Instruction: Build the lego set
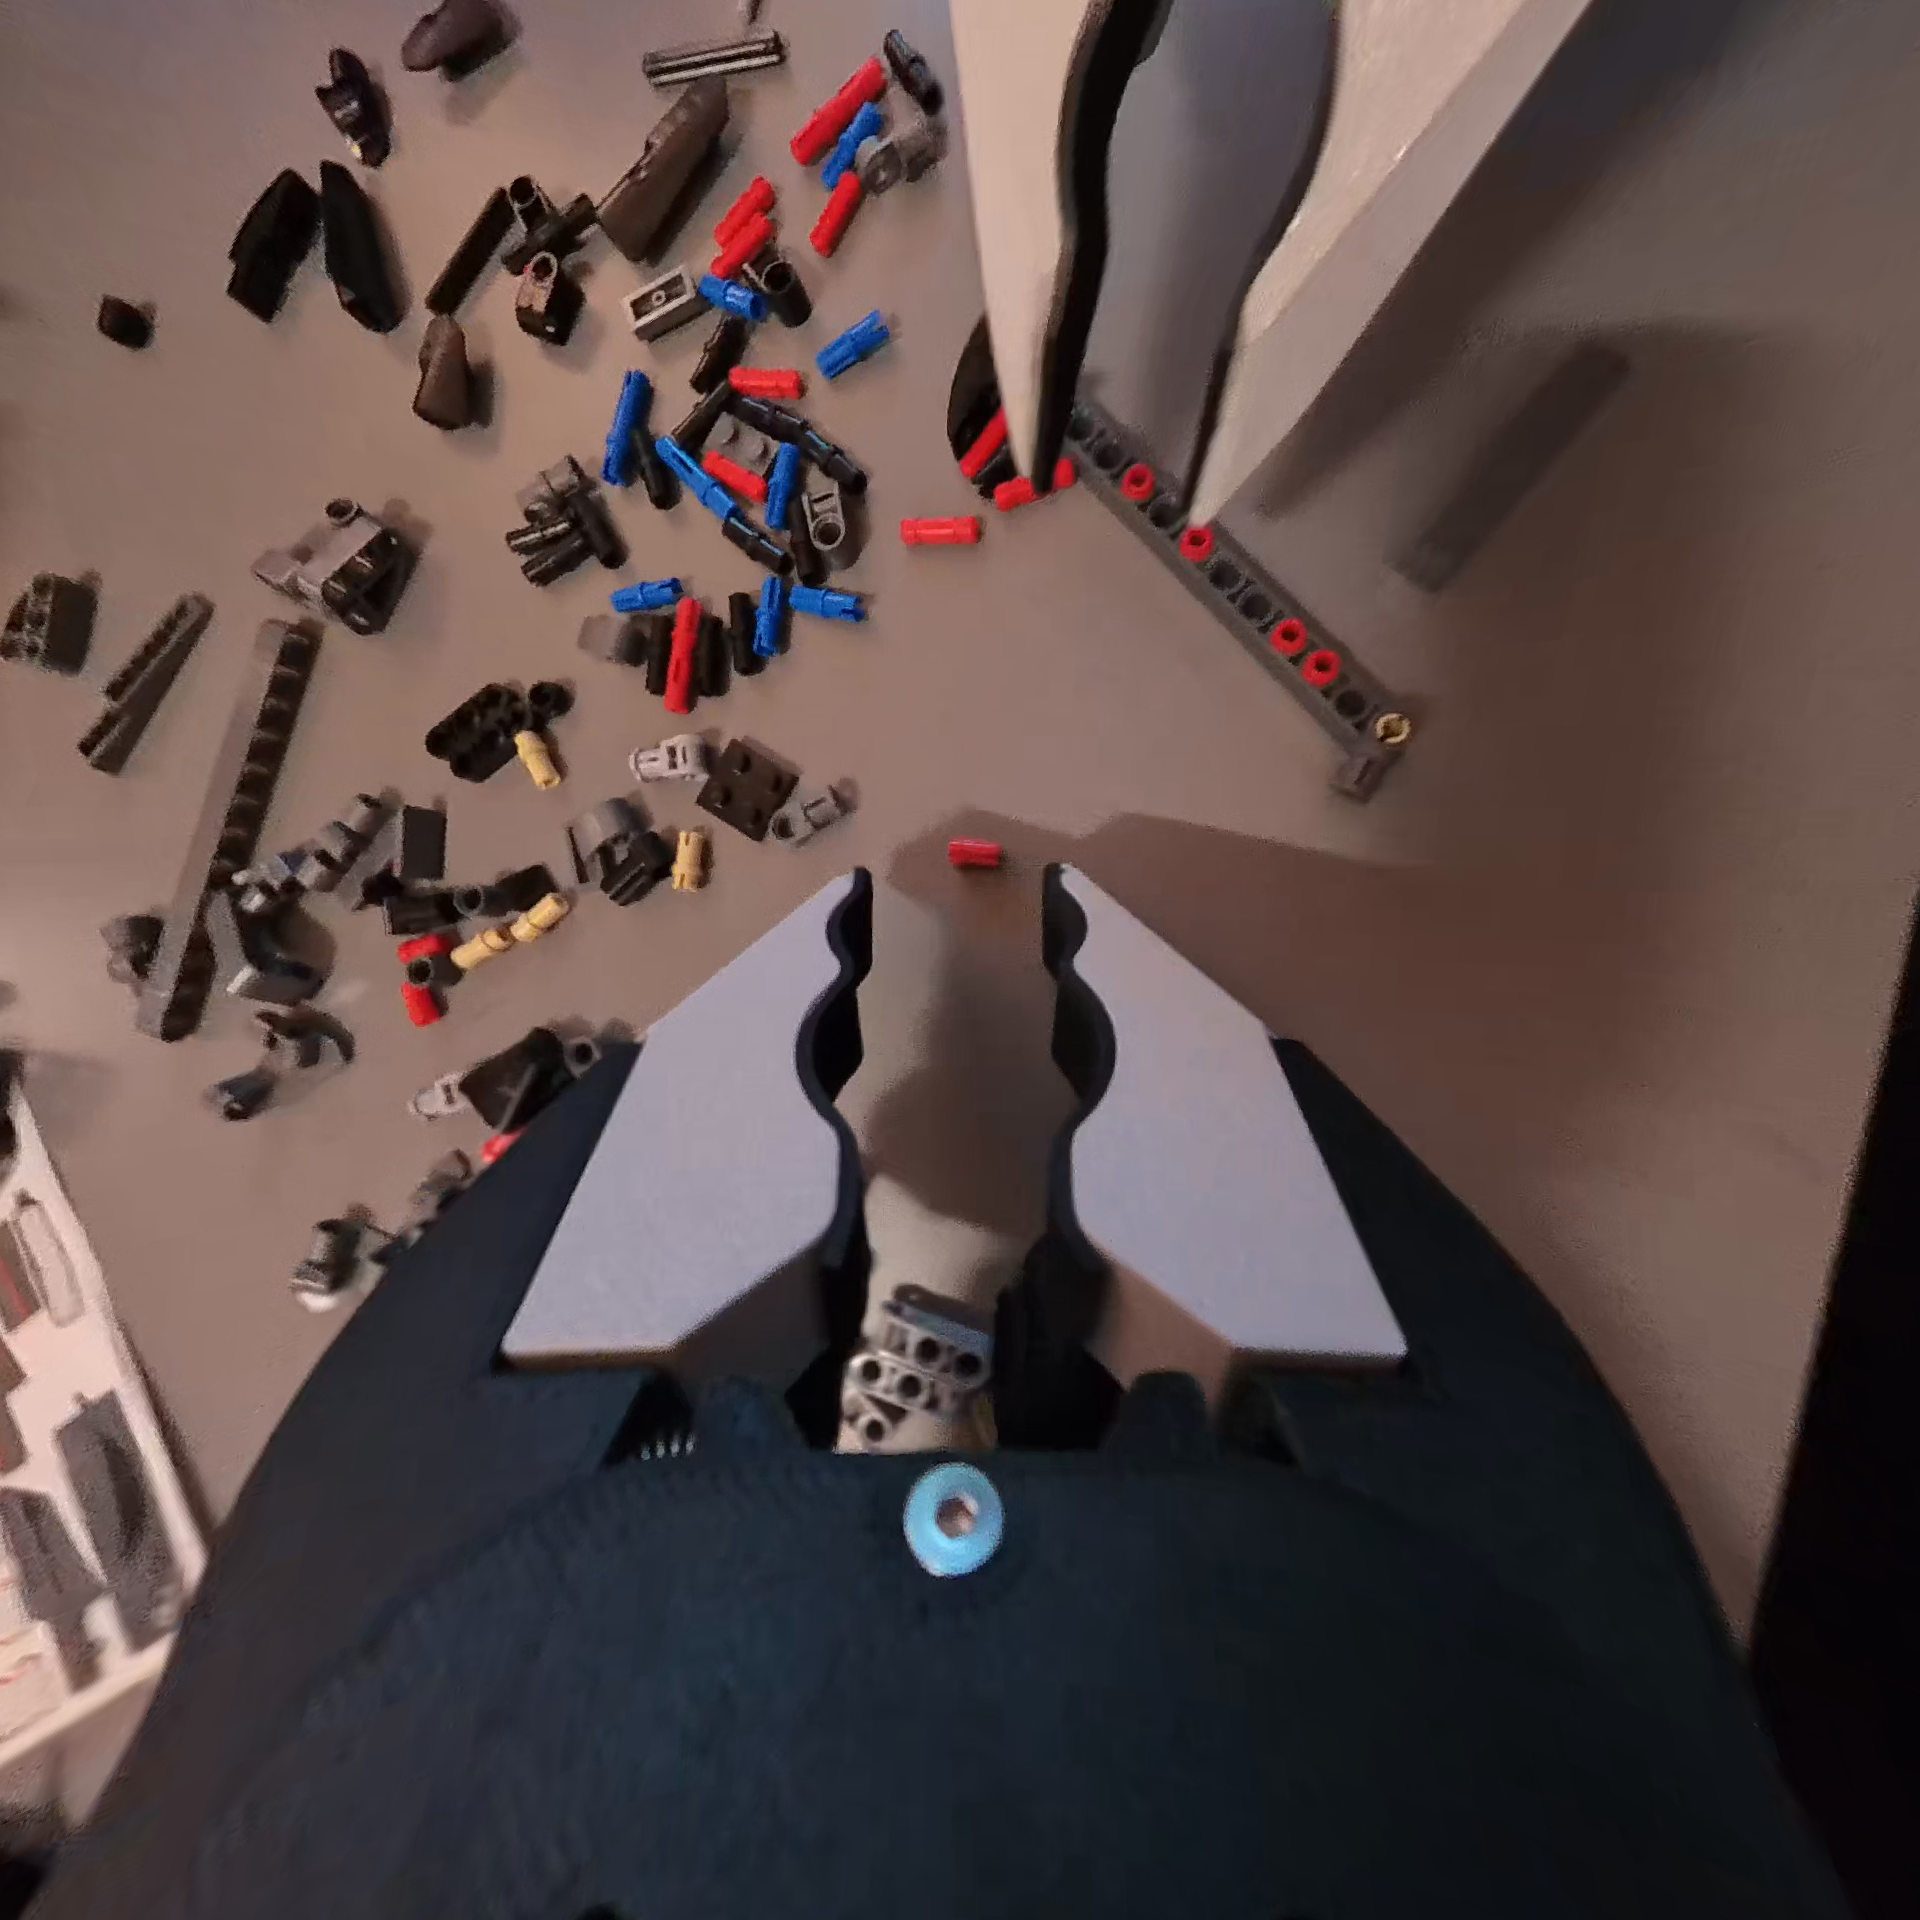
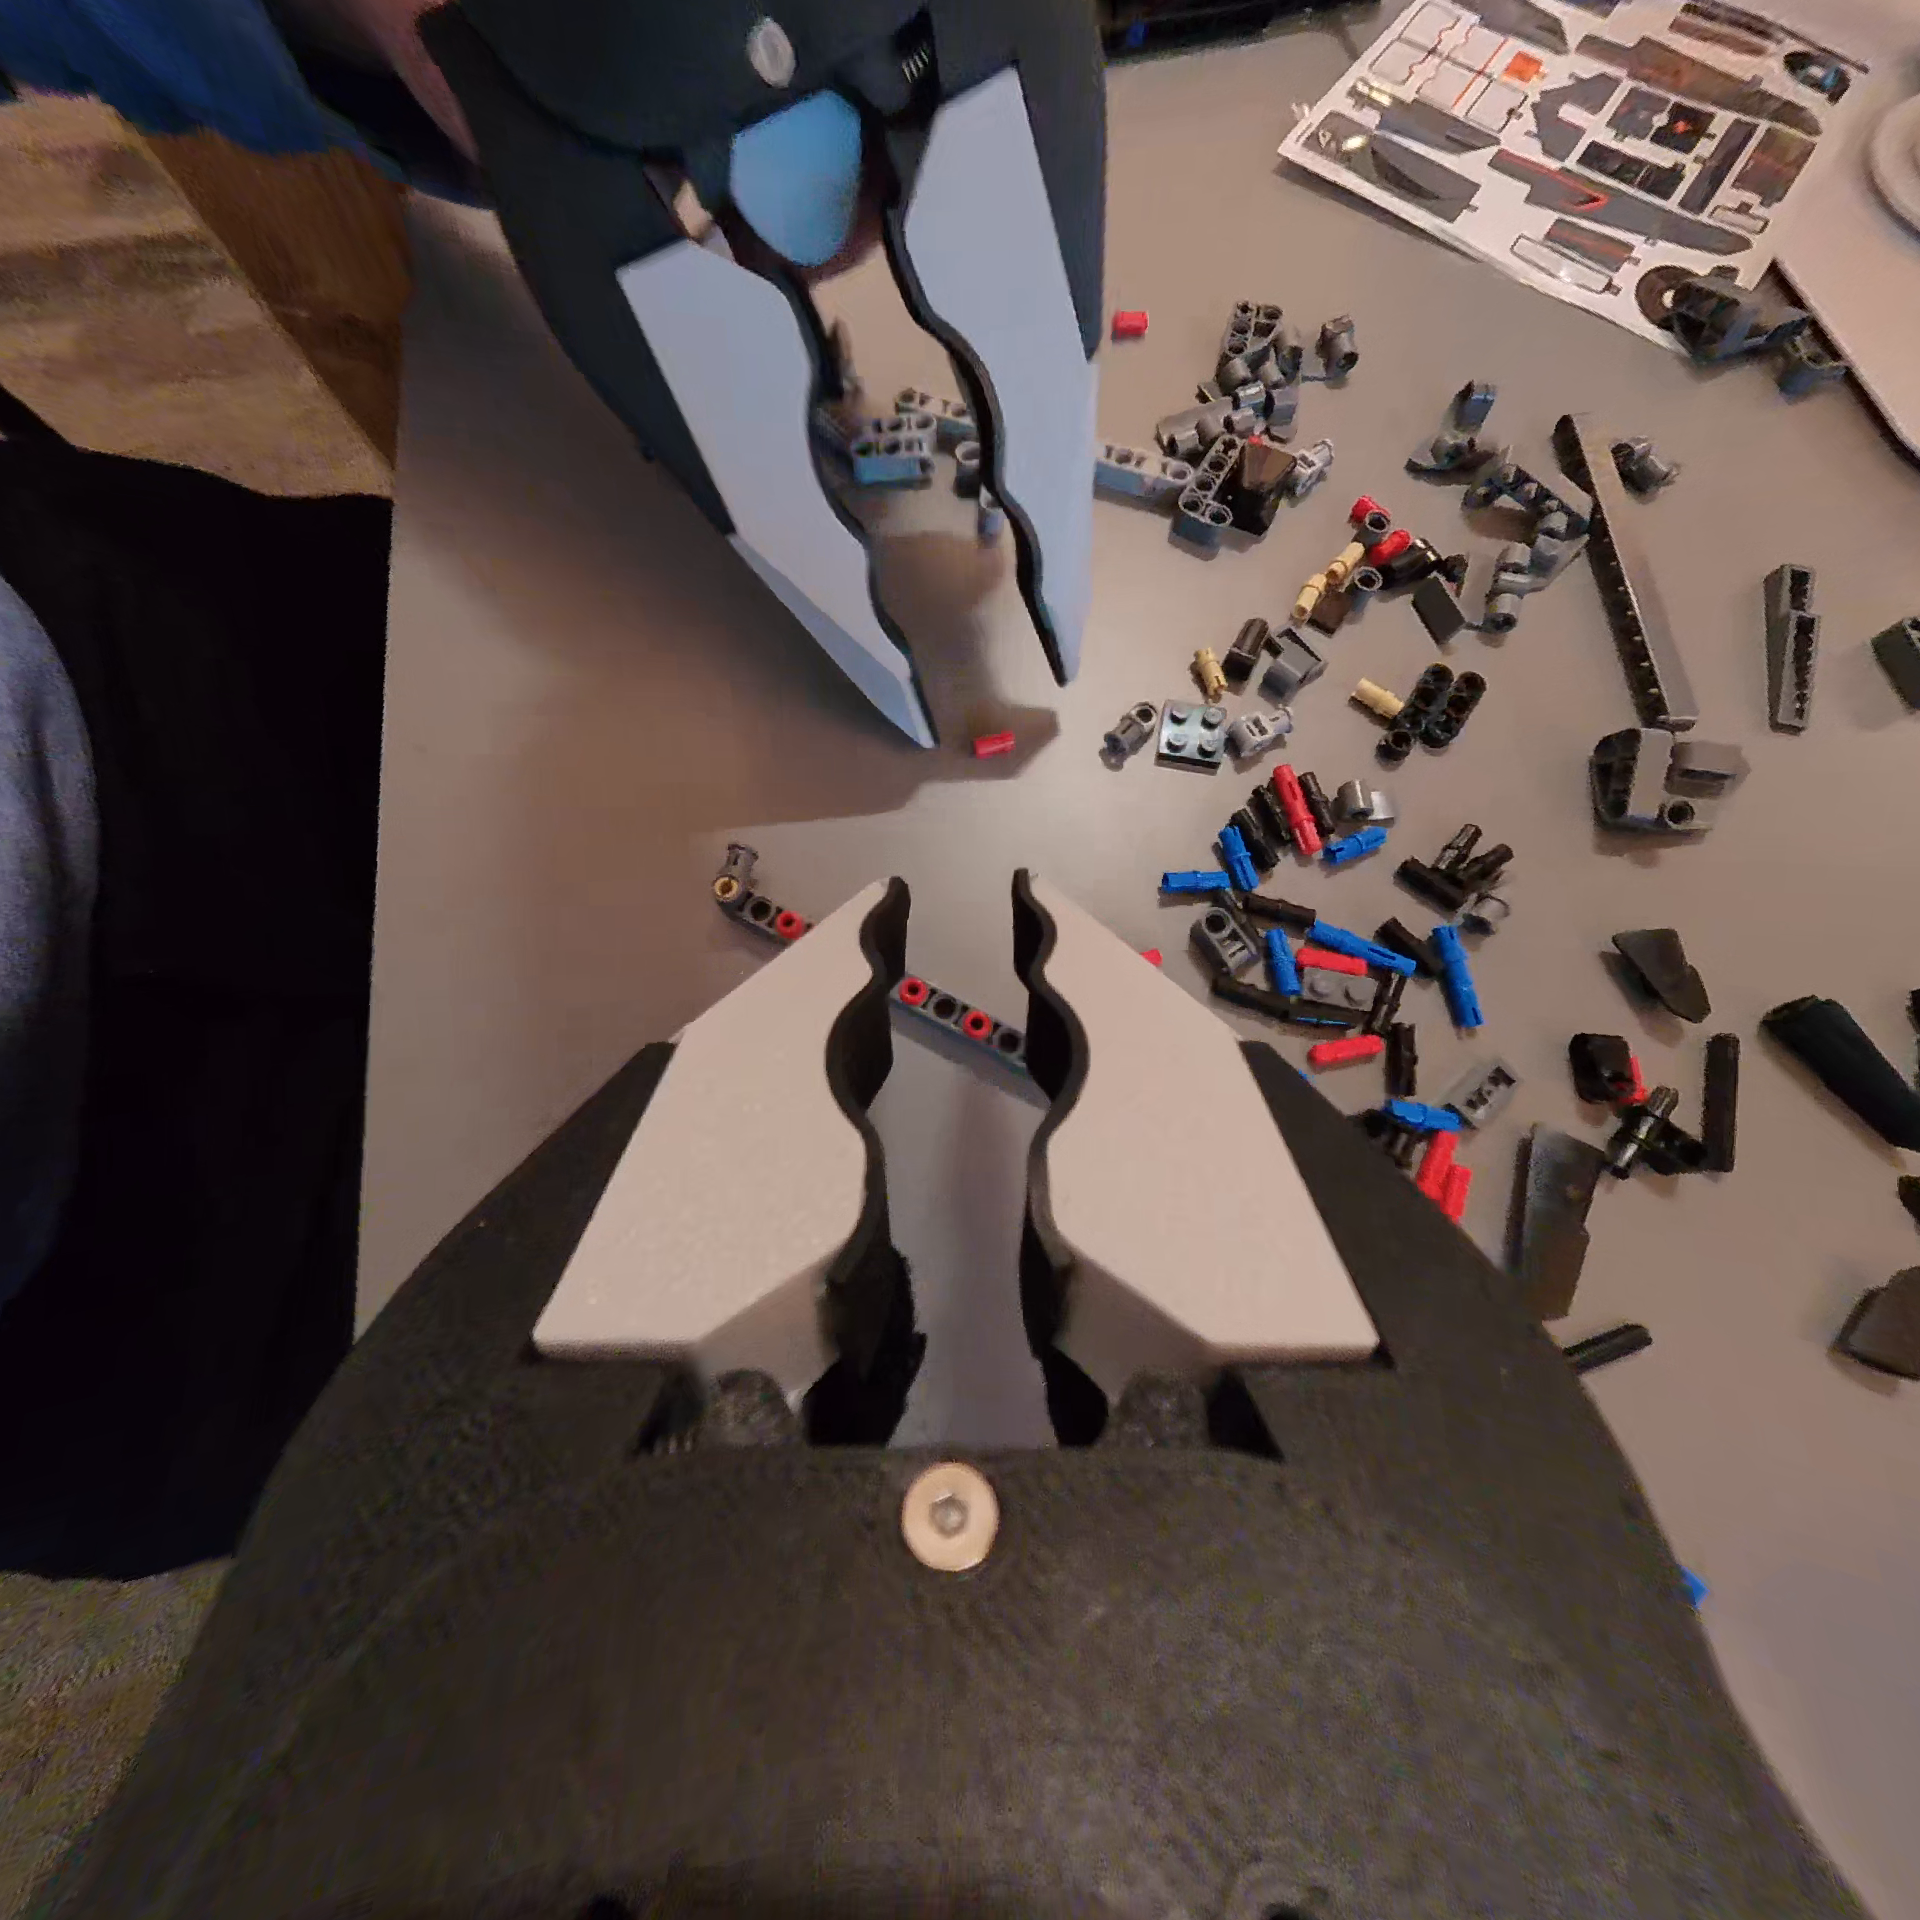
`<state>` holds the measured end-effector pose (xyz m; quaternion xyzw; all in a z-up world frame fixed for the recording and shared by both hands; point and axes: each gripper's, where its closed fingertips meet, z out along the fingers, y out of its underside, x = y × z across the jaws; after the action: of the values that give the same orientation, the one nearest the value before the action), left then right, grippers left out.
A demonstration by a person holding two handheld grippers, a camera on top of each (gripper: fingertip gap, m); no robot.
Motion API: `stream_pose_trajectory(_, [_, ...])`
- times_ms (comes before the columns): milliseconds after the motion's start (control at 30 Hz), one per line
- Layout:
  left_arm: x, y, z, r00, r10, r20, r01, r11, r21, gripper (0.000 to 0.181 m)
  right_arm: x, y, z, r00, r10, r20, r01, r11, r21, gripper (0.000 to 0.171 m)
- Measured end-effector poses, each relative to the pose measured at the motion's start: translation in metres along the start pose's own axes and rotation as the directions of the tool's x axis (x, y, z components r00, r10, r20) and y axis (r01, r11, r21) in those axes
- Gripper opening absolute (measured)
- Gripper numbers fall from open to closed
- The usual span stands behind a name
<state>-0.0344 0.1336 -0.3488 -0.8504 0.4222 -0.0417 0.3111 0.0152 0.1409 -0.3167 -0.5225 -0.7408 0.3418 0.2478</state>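
A long dark grey beam (image 1: 1247, 603) with several red pins in its holes lies on the grey table (image 1: 1143, 1039). My right gripper (image 2: 958, 888) is open, and its tips stand over the beam (image 2: 951, 1016), which runs across under the gap. It also shows in the left wrist view (image 1: 1122, 494). My left gripper (image 1: 956, 883) is open and empty, low over the table. A small loose red pin (image 1: 975, 853) lies just beyond its tips. The right wrist view shows the left gripper (image 2: 992, 707) with the red pin (image 2: 992, 744) at its tips.
Several loose black, blue, red, tan and grey pieces (image 1: 727, 468) are scattered to one side (image 2: 1330, 935). A cluster of light grey beams (image 2: 894, 447) lies under my left gripper. A printed sheet (image 2: 1558, 125) lies at the far corner. The table edge (image 2: 379, 831) runs along the left. Across from one pair of fingers to the other is roughly 7 centimeters.
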Motion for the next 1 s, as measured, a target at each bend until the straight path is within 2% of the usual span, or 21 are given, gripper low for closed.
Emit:
stream_pose_trajectory(133, [0.005,0.001,0.001,0.996,-0.079,0.035,0.08,0.997,-0.016,0.029,0.009,0.003,0.007,1.0,-0.021,0.014,0.021,0.999,-0.05,0.013])
stream_pose_trajectory(267, [0.011,-0.002,0.005,0.983,-0.17,0.066,0.171,0.985,-0.012,0.019,0.011,0.004,0.014,0.999,-0.031,0.039,0.034,0.997,-0.069,0.011])
stream_pose_trajectory(367, [0.01,-0.005,0.007,0.978,-0.178,0.109,0.182,0.983,-0.024,0.016,0.01,0.007,0.021,0.996,-0.047,0.071,0.053,0.995,-0.09,0.01])
stream_pose_trajectory(433, [0.011,-0.008,0.009,0.974,-0.208,0.094,0.21,0.978,-0.013,0.014,0.01,0.009,0.025,0.994,-0.061,0.088,0.07,0.992,-0.108,0.01])
stream_pose_trajectory(600, [0.009,-0.011,0.013,0.979,-0.176,0.099,0.178,0.984,-0.013,0.003,0.011,0.005,0.023,0.99,-0.079,0.117,0.089,0.993,-0.083,0.008])
stream_pose_trajectory(733, [0.008,-0.011,0.013,0.987,-0.133,0.087,0.134,0.991,-0.009,0.004,0.011,0.002,0.018,0.987,-0.087,0.136,0.095,0.994,-0.056,0.007])
stream_pose_trajectory(900, [0.015,-0.005,0.004,0.99,-0.127,0.056,0.126,0.992,0.019,0.026,0.006,-0.001,0.019,0.981,-0.114,0.157,0.123,0.991,-0.049,0.011])
stream_pose_trajectory(1000, [0.016,-0.002,0.002,0.989,-0.134,0.055,0.133,0.991,0.027,0.025,0.006,0.001,0.027,0.976,-0.133,0.174,0.148,0.986,-0.077,0.011])
